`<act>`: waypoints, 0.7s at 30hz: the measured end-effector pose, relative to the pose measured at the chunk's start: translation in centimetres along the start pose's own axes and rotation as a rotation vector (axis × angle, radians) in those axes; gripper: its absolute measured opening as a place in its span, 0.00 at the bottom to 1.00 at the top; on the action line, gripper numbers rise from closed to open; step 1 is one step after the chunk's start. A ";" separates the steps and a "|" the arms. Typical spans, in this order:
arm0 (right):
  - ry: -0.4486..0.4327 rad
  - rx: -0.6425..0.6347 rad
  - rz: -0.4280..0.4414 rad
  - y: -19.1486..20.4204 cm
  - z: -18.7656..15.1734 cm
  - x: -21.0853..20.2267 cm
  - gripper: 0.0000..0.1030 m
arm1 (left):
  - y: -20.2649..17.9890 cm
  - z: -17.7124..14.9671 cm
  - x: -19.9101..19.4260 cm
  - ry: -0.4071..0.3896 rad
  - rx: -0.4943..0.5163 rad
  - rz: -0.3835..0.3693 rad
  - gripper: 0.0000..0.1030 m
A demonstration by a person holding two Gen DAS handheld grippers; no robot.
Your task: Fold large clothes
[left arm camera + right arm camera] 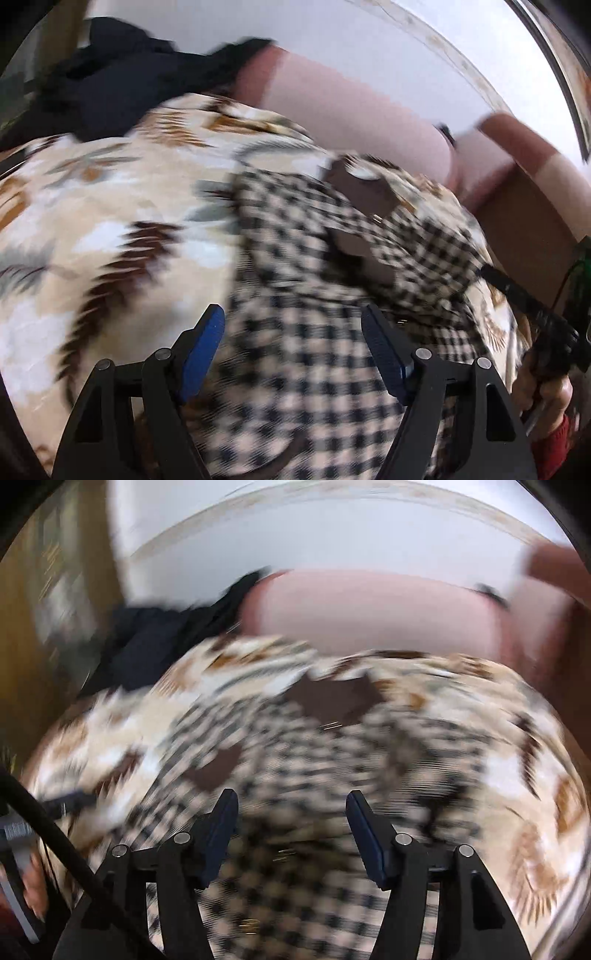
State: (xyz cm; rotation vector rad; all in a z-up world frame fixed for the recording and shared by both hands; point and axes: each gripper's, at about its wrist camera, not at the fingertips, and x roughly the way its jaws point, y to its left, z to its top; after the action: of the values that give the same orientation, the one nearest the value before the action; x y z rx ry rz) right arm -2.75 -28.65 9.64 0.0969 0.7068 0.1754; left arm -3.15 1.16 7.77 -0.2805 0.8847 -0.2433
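Checked cloth fills the near field under both cameras: the houndstooth garment [295,258] lies spread on a bed, on top of a cream bedspread with brown and grey leaf print [110,221], so that we have a broad, soft base to fold on. Its brown lining [332,701] shows near the far edge, which suggests to us that the piece lies opened or partly turned back. We hold the left hand-held gripper [291,325] over the checked cloth with its blue pads well apart and nothing between them. We hold the right hand-held gripper [291,808] the same way, jaws wide and empty above the fabric; we judge both are free to take a fresh edge. Beyond the garment a dark piece of clothing [122,81] lies bunched at the far left of the bed, and a pink headboard [351,110] stands against a white wall [332,528]. Motion blur hides finer detail.
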 end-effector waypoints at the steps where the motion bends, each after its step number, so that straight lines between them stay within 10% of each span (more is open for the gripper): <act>1: -0.013 0.060 -0.028 -2.1 0.0 0.0 0.64 | -1.0 0.5 1.2 0.019 0.018 -0.012 0.73; 9: 0.008 0.215 -0.112 -8.7 -0.8 0.8 0.64 | -5.1 3.8 11.1 0.177 -0.030 -0.045 0.72; 11: 0.006 0.226 -0.118 -9.7 -0.6 0.6 0.64 | -5.1 4.3 13.3 0.223 -0.065 -0.040 0.29; 13: 0.001 0.236 -0.131 -10.5 -0.6 0.2 0.64 | -5.1 4.9 14.5 0.274 -0.064 -0.026 0.12; 21: -0.018 0.274 -0.162 -12.5 0.3 0.2 0.64 | -2.5 10.2 7.7 -0.032 0.024 0.117 0.11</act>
State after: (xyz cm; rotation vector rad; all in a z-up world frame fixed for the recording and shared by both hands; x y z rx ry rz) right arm -0.79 -40.90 7.86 0.3015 0.7145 -0.0789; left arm 9.34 -2.22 9.11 -0.2087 0.8631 -0.1403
